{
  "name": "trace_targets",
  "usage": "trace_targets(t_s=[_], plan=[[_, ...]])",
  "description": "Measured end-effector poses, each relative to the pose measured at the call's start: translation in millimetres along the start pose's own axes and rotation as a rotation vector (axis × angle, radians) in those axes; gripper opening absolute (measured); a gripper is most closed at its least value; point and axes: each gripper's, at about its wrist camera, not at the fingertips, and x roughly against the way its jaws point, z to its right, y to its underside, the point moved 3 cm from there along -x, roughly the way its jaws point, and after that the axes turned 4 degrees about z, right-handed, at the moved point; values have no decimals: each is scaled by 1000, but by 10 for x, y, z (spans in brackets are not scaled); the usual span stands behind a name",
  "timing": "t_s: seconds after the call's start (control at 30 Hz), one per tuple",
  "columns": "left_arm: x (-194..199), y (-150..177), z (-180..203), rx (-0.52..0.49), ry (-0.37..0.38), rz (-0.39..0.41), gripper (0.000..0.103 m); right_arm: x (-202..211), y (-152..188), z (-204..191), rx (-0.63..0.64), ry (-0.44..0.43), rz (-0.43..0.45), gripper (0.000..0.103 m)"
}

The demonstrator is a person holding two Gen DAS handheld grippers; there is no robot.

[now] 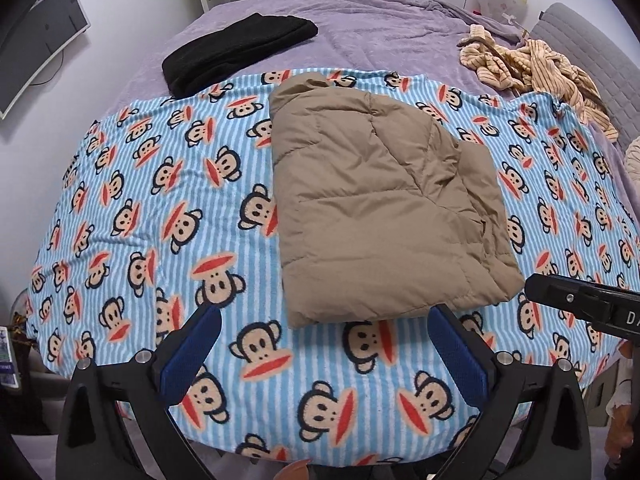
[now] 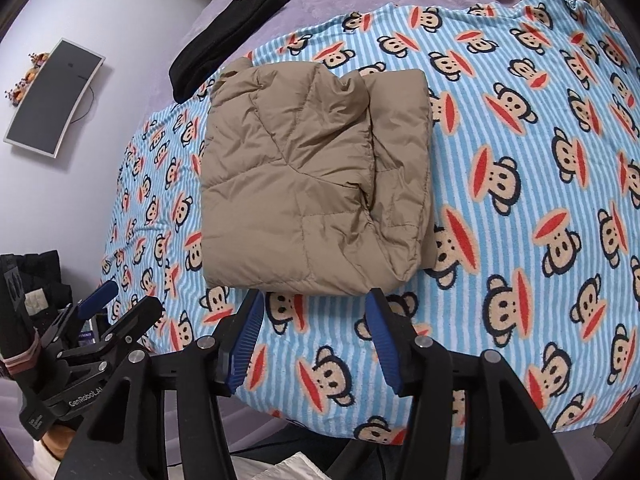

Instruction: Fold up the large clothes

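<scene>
A tan quilted puffer jacket (image 1: 384,200) lies folded into a compact rectangle on the blue striped monkey-print blanket (image 1: 160,184); it also shows in the right wrist view (image 2: 312,184). My left gripper (image 1: 324,320) is open and empty, just short of the jacket's near edge. My right gripper (image 2: 316,304) is open and empty, also just in front of the near edge. The right gripper's body shows at the right of the left wrist view (image 1: 580,304). The left gripper shows at the lower left of the right wrist view (image 2: 116,304).
A folded black garment (image 1: 240,52) lies on the purple bedspread (image 1: 380,28) behind the blanket. A crumpled beige striped garment (image 1: 532,68) lies at the far right. A monitor (image 1: 36,44) hangs on the left wall. The bed's near edge drops off below the grippers.
</scene>
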Motion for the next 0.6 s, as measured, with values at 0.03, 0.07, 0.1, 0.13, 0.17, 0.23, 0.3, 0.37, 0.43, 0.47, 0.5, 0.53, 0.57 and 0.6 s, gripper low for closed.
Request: trace_targets(t_s=[0.03,0.07,0.1,0.13,0.17,0.23,0.3,0.37,0.43,0.47,0.5,0.53,0.57,0.6], plan=[[6,-25,-46,-2,-12,7,103,-3,-6,-53,-2,5,6,57],[10,-47,-78,-1,-27,16,103,0,-11,-95,-4,10,12,58],[30,-64,-113,3,-36,29,103,3,-16,-126,-2,18,16,60],[50,-90,-145,10,-37,39,103,11,-24,-158,3,30,23,63],[62,-105,-172,19,-30,41,103,24,-31,-184,11,43,30,66],[88,-144,-225,31,-25,40,103,74,-66,-237,33,82,52,74],[119,-179,-247,39,-37,47,103,147,-115,-272,44,113,90,83],[174,-216,-258,52,-40,60,103,233,-178,-299,53,149,125,85],[237,-252,-265,68,-36,76,103,312,-233,-324,57,174,153,89],[269,-270,-268,75,-33,83,103,360,-260,-337,62,185,172,90],[297,-289,-269,82,-29,89,103,396,-280,-350,67,196,184,90],[324,-310,-275,88,-28,96,103,429,-302,-359,75,208,194,90],[353,-324,-273,93,-30,101,103,465,-317,-373,82,219,207,90],[379,-340,-271,97,-31,107,103,495,-326,-387,86,227,220,90]])
